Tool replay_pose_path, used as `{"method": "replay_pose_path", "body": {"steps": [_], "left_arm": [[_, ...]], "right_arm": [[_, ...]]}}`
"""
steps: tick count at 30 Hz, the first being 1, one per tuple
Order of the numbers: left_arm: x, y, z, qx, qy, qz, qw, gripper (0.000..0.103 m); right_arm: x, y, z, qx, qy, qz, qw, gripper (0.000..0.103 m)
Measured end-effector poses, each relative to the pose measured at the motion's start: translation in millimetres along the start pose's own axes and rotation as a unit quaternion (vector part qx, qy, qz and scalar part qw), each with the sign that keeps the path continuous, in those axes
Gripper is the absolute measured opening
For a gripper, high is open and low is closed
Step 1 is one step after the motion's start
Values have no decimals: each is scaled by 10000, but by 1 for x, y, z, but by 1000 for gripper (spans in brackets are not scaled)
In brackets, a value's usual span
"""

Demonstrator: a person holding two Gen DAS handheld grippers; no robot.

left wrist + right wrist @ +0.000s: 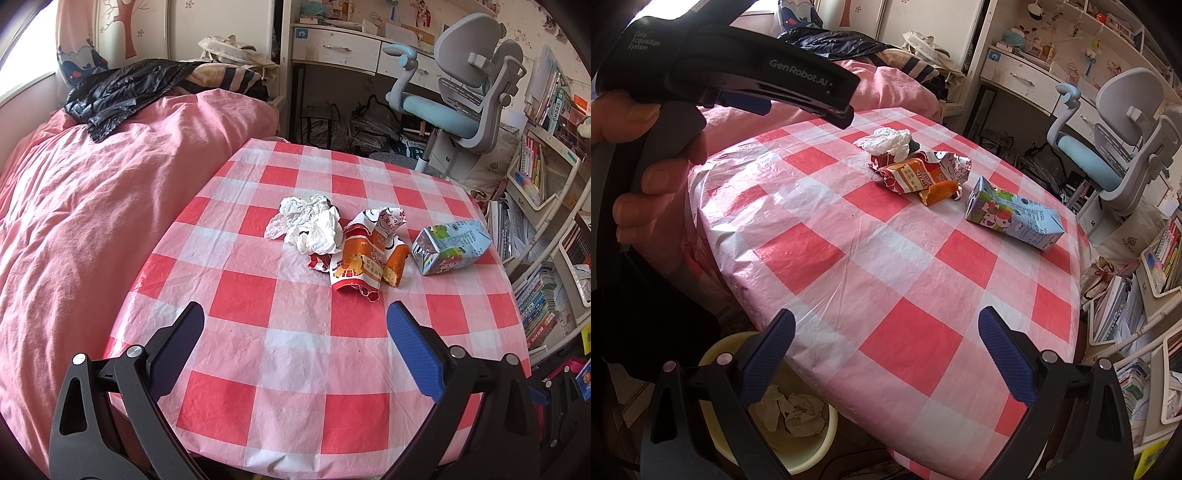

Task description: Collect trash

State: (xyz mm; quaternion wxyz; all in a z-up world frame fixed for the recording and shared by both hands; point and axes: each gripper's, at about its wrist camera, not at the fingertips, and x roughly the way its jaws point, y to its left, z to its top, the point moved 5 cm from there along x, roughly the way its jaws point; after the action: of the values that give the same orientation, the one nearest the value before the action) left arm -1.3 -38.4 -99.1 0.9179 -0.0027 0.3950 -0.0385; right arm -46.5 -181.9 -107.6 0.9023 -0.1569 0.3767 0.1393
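On the red-and-white checked table [295, 354] [886, 280] lies a small heap of trash: crumpled white tissue [310, 223] [886, 142], a torn orange snack wrapper [364, 254] [912, 175] with a piece of cake [397, 264] [940, 192] beside it, and a flattened blue milk carton [452, 247] [1015, 218] to the right. My left gripper [295, 325] hovers open over the near part of the table, short of the heap. My right gripper [886, 332] is open too, above the table's near edge. Both hold nothing.
A pale yellow bin [798, 417] with crumpled tissues stands on the floor under the table's near left edge. A pink-covered bed [92, 221] borders the table on the left. A desk chair [472, 107] and bookshelves [546, 229] crowd the right. A hand [650, 184] holds the left gripper's body.
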Motion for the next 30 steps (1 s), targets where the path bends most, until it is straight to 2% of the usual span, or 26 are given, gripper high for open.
{"method": "replay_pose_path", "body": {"steps": [30], "left_arm": [[2,0,2,-21,4,1,10000,96]], "right_arm": [[5,-3,1,-36,5,7,10000,95]]}}
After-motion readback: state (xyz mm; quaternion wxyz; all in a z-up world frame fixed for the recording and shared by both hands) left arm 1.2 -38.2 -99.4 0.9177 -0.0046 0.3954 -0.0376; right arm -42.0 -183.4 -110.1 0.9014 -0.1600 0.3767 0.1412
